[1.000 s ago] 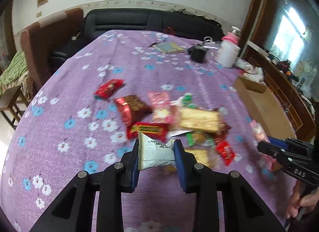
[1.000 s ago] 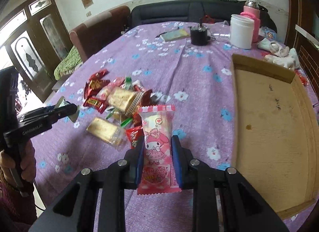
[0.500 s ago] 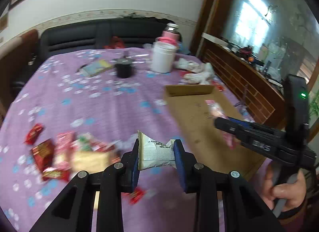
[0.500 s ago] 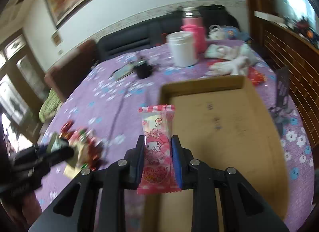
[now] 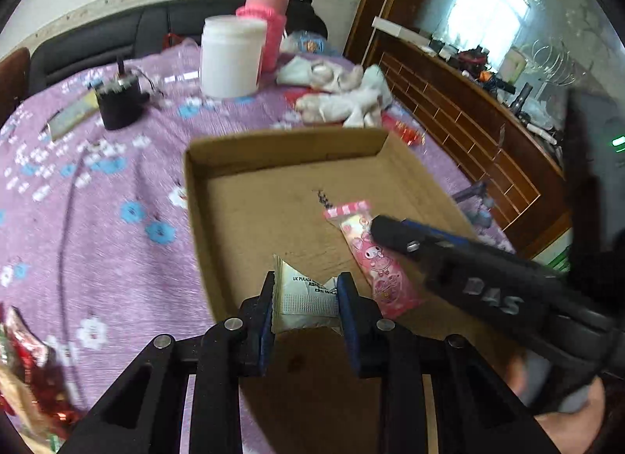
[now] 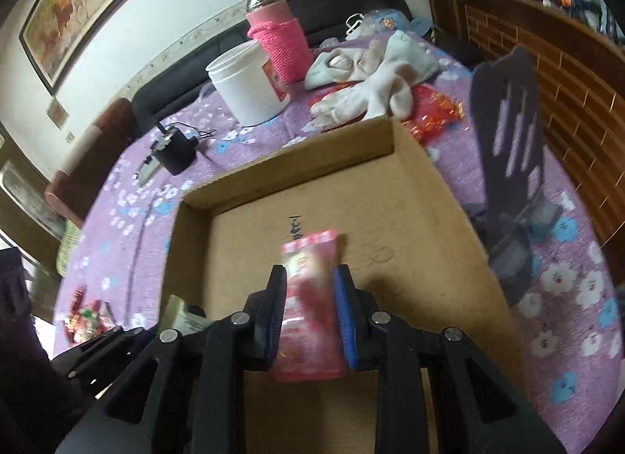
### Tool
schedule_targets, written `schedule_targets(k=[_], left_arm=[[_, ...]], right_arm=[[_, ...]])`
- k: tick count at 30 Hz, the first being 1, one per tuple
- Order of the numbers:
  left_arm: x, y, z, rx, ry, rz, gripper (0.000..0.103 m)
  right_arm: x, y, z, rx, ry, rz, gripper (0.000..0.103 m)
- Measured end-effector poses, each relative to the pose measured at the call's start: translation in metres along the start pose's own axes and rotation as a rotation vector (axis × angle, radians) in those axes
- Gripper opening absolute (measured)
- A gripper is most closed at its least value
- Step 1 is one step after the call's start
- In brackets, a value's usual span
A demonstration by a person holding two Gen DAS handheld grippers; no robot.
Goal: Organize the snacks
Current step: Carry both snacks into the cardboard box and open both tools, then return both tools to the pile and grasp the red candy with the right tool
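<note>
My left gripper (image 5: 306,286) hangs over the near part of a shallow cardboard tray (image 5: 281,149), its jaws closing on a white snack packet (image 5: 304,297) that the pads press from both sides. The right gripper (image 5: 390,231) reaches in from the right over the same tray, holding a pink cartoon candy packet (image 5: 367,258). In the right wrist view, my right gripper (image 6: 308,282) is shut on that pink packet (image 6: 310,297) above the tray (image 6: 289,168). The white packet (image 6: 179,315) shows at the lower left there.
On the purple flowered cloth behind the tray stand a white tub (image 5: 230,57), a pink-sleeved flask (image 5: 265,24), a black adapter (image 5: 119,102) and crumpled white cloths (image 5: 343,94). Loose snacks (image 5: 27,376) lie at the lower left. A dark slotted stand (image 6: 508,133) rises right of the tray.
Both grippers have swung from over the snack pile to over the cardboard tray, each still carrying its packet. The pile has slid out to the left edge of view.
</note>
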State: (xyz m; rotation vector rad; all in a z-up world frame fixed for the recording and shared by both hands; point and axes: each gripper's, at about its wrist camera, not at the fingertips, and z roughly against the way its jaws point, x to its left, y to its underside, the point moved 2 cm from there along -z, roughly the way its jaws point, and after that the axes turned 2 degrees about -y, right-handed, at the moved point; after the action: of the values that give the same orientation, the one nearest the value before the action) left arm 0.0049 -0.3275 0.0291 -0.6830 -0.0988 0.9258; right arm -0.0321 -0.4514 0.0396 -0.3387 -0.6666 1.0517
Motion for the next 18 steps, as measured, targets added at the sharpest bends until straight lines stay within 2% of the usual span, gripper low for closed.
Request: schedule_targets(k=[5, 7, 8, 10, 12, 15, 18], left_arm=[[-0.007, 0.005, -0.009, 0.003, -0.028, -0.034, 0.029], [-0.007, 0.006, -0.008, 0.001, -0.026, -0.033, 0.032], [-0.007, 0.006, -0.007, 0.002, -0.026, -0.033, 0.035], [-0.006, 0.007, -0.001, -0.008, -0.024, -0.028, 0.054], [-0.006, 0.007, 0.007, -0.028, -0.022, -0.023, 0.060], [-0.003, 0.005, 0.020, -0.045, -0.025, -0.017, 0.060], [0.004, 0.010, 0.036, -0.058, -0.032, 0.002, 0.060]], right_arm=[[0.005, 0.001, -0.001, 0.007, 0.006, 0.018, 0.024], [0.004, 0.000, 0.005, -0.013, -0.010, 0.007, 0.024], [0.003, 0.000, 0.007, -0.019, -0.017, 0.005, 0.024], [0.002, 0.000, 0.015, -0.050, -0.025, -0.005, 0.024], [0.002, 0.000, 0.022, -0.071, -0.033, -0.007, 0.024], [0.005, 0.000, 0.036, -0.123, -0.026, 0.003, 0.025], [0.007, -0.001, 0.046, -0.166, -0.025, 0.006, 0.031]])
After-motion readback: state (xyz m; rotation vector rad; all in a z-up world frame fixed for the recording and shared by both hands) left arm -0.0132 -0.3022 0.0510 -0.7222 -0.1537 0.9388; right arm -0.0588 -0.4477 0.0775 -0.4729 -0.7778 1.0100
